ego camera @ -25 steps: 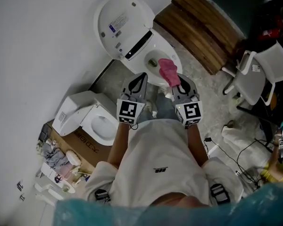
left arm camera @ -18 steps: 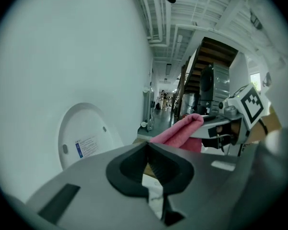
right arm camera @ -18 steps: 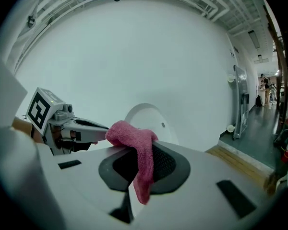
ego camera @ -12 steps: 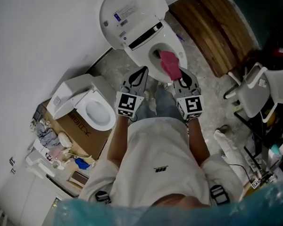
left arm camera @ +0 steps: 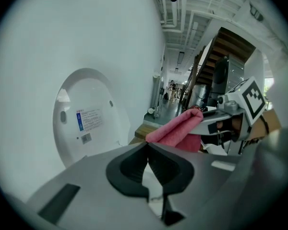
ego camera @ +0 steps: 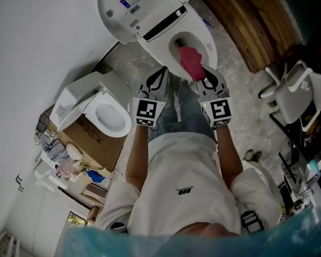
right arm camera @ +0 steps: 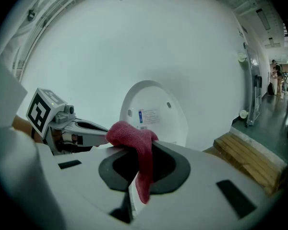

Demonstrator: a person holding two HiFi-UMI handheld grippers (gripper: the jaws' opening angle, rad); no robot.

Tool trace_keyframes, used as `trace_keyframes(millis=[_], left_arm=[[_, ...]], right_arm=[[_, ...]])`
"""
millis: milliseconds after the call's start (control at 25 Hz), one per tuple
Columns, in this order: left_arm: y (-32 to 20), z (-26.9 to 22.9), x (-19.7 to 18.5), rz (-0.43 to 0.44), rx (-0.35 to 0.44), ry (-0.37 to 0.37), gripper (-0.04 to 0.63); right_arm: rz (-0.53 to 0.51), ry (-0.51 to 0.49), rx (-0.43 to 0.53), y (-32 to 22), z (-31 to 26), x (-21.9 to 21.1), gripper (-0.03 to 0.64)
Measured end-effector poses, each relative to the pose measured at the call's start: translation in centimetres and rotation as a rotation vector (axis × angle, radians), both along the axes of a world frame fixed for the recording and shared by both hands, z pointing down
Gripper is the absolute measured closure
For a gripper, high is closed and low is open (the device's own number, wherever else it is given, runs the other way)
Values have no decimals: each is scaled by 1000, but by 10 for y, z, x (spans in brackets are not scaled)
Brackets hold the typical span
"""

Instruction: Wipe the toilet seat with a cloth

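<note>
The white toilet has its lid (ego camera: pixel 134 4) raised, and its seat (ego camera: pixel 206 36) rings the open bowl at the top of the head view. My right gripper (ego camera: pixel 202 78) is shut on a pink cloth (ego camera: pixel 190 60), which hangs over the bowl's near side. In the right gripper view the cloth (right arm camera: pixel 134 145) drapes down between the jaws, with the lid (right arm camera: pixel 153 111) behind it. My left gripper (ego camera: pixel 159 82) is shut with nothing in it, just left of the right one and short of the seat. Its own view shows the cloth (left arm camera: pixel 175 131) and the lid (left arm camera: pixel 86 114).
A second toilet (ego camera: pixel 104 116) sits on a cardboard box (ego camera: pixel 93 143) to the left, with clutter (ego camera: pixel 64 165) beside it. A wooden platform (ego camera: pixel 257 25) lies right of the toilet, and a white chair (ego camera: pixel 299 95) stands at the far right. A white wall fills the left.
The toilet has shifted up and nearer in the head view. The cloth now hangs over the bowl opening rather than the front rim. Both grippers keep their grip states.
</note>
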State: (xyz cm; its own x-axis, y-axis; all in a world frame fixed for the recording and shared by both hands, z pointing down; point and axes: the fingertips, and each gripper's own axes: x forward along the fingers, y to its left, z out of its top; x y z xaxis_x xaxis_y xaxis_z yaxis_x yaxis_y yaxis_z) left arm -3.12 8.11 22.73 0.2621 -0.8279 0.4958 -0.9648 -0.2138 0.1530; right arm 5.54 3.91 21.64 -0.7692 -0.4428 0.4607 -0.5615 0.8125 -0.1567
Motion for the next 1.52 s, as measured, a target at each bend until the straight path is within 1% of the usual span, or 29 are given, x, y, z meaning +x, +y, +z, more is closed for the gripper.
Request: trace_keyframes(millis=[160,360,560,880,1120,1520], left_arm=[[-3,26,-13,-15,-17,19,584],[-3,59,-27,-18,-50,56,584],[-8,90,-39,-2,-72,61,584],[-7,136,-43,11,-109,88,584],[-3,172,-44,22,-141,100,584],[8,226,-52,6,-178,120,584]], right_arm=[[-9,16,-14,0,26,-14,598],[7,45,-35,-1,59,-30,597],[17,66,-55,-3,91,-47,597],[37,91,-97,0,145,-61,597],[68,113,-118,-3,188,-60,597],[31,169,-178,22,263,-79,597]])
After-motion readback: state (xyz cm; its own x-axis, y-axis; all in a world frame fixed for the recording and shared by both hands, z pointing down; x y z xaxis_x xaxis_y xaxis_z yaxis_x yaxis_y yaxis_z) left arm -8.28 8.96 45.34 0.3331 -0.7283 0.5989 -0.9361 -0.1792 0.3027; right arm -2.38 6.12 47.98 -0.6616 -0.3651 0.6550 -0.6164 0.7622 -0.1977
